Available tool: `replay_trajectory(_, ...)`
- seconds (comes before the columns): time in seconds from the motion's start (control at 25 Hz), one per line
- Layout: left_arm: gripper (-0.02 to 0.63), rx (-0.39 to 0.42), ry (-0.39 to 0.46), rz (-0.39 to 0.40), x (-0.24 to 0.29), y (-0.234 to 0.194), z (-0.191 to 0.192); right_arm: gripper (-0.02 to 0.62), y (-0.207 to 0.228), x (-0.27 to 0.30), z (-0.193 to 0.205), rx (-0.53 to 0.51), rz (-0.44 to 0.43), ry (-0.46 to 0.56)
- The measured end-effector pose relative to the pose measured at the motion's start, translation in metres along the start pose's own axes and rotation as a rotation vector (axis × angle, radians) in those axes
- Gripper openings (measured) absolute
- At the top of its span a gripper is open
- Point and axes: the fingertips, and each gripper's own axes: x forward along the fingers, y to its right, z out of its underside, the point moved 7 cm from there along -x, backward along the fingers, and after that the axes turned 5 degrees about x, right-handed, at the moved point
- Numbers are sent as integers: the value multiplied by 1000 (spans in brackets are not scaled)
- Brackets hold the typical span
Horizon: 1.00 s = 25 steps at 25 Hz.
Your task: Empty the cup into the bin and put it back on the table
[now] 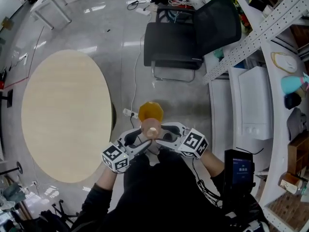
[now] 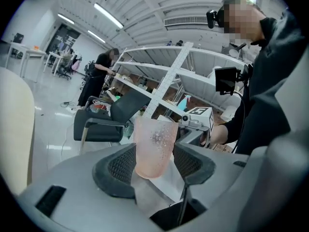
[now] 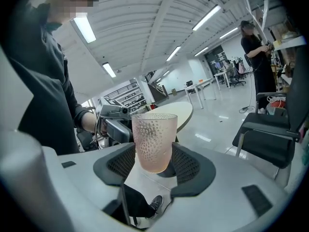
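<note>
A pink translucent dimpled cup point(image 1: 152, 130) is held upright in front of my body, above the floor. Both grippers clasp it from opposite sides: my left gripper point(image 1: 144, 141) and my right gripper point(image 1: 161, 137). In the left gripper view the cup point(image 2: 153, 146) sits between the two black pads, touching both. The right gripper view shows the same cup point(image 3: 153, 141) pressed between its pads. An orange bin point(image 1: 151, 111) stands on the floor just beyond the cup. The round beige table point(image 1: 67, 115) lies to the left.
A black chair point(image 1: 188, 37) stands past the bin. A cable and power strip point(image 1: 129, 113) lie on the floor between table and bin. White cabinets point(image 1: 253, 103) and shelving line the right side. People stand at far desks.
</note>
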Motion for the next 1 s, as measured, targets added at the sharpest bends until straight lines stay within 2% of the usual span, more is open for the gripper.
replay_trajectory(0.24,253,-64,9,-22,24,-21,19,236,34,6,20,67,-27,12)
replay_trajectory(0.68,253,-172,-69,20,37,-80,108,236,73,66,100,180,0,-49)
replay_trajectory(1.0,253,-284,-106,7,53,-111,171,236,100,98,156,280,12,-64)
